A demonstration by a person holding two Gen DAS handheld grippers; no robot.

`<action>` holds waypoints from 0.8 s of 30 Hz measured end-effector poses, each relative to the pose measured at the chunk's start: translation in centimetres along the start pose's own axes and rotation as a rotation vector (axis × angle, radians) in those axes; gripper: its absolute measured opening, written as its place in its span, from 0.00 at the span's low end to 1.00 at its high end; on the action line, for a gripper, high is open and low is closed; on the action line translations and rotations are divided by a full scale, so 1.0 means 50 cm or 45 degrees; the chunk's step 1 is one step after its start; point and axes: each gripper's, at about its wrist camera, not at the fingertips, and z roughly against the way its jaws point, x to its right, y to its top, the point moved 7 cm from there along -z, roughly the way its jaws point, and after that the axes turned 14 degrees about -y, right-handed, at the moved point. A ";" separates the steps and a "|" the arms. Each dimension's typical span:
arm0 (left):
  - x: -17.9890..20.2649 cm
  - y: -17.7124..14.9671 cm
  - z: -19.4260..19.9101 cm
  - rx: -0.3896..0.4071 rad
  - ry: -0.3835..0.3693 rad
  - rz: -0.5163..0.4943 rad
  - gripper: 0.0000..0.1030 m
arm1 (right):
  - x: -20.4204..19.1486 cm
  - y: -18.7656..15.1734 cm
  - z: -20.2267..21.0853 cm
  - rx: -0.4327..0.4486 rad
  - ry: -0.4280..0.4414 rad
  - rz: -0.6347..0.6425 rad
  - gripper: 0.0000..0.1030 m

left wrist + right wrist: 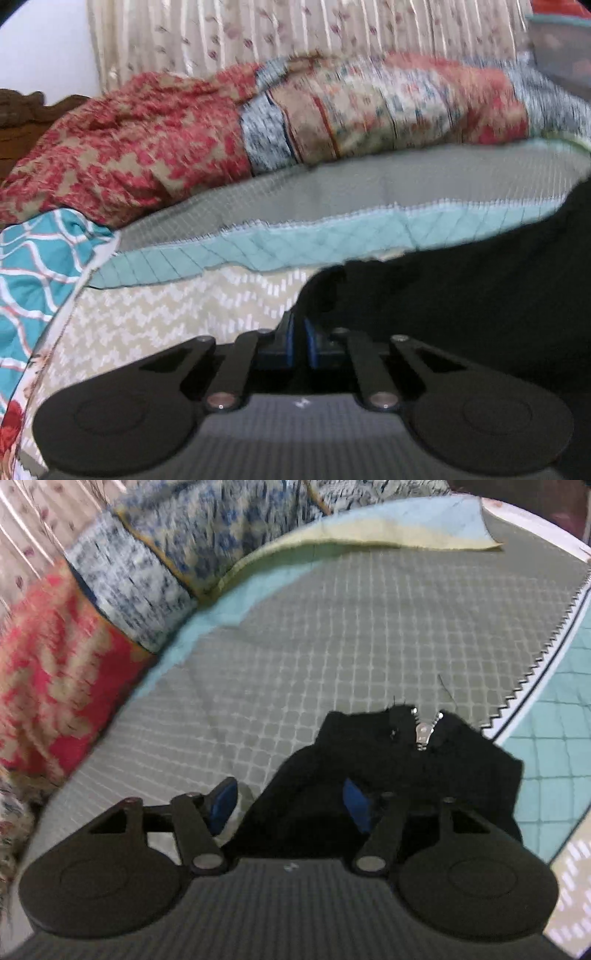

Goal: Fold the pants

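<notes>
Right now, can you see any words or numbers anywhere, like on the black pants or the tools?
No readable words or numbers anywhere.
Small white mark on the right tool's body: too small and blurred to read.
Same mark on the left tool's body: also unreadable.
Black pants: only a metal zipper, no label showing.

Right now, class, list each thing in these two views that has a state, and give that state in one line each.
Left gripper: jaws shut, pinching an edge of the black pants.
Right gripper: jaws part open, pants fabric between them; whether the pads press on it, cannot tell.
Black pants: bunched on the grey quilt, not folded flat.
Zipper: undone at the top.
Yellow-backed cloth: edge turned over.
</notes>
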 end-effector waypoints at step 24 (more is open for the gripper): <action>0.152 -0.151 0.475 0.203 -0.147 0.150 0.06 | 0.714 -0.144 0.446 0.224 0.322 -0.462 0.05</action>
